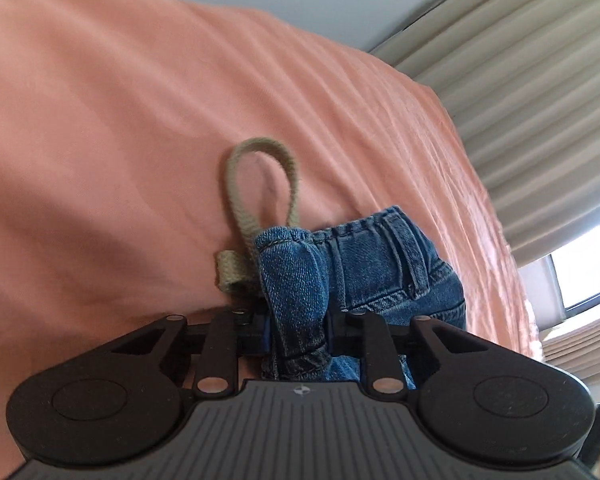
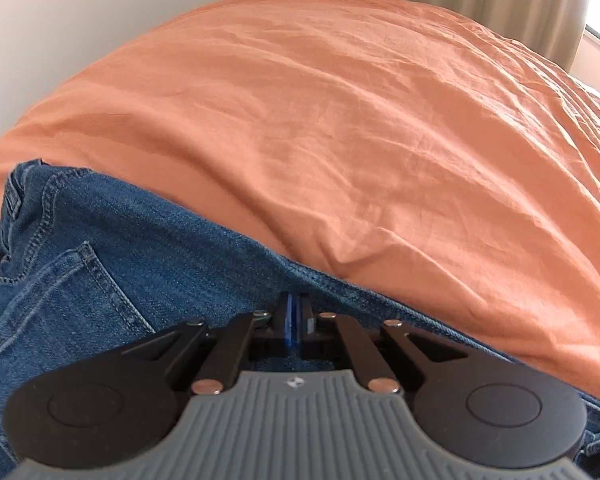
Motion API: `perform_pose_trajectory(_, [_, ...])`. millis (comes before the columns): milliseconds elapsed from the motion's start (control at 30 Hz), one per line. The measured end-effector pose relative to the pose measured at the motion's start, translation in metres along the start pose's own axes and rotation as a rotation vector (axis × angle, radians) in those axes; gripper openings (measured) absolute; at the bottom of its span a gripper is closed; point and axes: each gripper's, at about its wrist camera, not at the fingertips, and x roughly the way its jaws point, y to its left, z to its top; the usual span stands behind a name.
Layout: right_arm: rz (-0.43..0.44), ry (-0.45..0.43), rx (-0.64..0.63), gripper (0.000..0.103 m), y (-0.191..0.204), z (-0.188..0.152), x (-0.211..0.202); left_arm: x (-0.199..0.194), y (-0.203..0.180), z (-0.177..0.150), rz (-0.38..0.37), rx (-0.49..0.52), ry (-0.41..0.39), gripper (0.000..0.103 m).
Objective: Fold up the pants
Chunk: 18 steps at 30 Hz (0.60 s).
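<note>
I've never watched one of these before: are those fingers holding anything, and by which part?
Yes. The left gripper pinches the jeans at a bunched waistband end, by the tan belt. The right gripper's fingers look nearly shut at the jeans' edge; a grip there cannot be told.

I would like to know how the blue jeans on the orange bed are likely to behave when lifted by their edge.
The jeans will probably sag and drape, since they already bunch between the left gripper fingers. Their thick seams suggest some weight. The beige belt loop may dangle loose.

Left gripper [image 1: 298,320] tilts downward, jaws clamped on a denim waistband fold. Right gripper [image 2: 292,320] tilts steeper, jaws nearly together, pinching a denim edge.
</note>
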Motion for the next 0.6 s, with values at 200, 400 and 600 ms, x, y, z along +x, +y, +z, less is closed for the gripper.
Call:
perform_pose_trajectory(200, [0.087, -0.074, 0.034, 0.029, -0.033, -0.032, -0.076, -0.046, -0.059, -0.010, -0.011, 0.142, -0.128, 0.019])
perform_pose_trajectory(400, [0.144, -0.099, 0.145, 0.029, -0.081, -0.090, -0.147, -0.107, -0.146, -0.059, -0.057, 0.394, -0.279, 0.019])
perform_pose_trajectory(600, [0.154, -0.177, 0.323, 0.029, -0.140, -0.166, -0.210, -0.128, -0.233, -0.145, -0.059, 0.710, -0.339, 0.019])
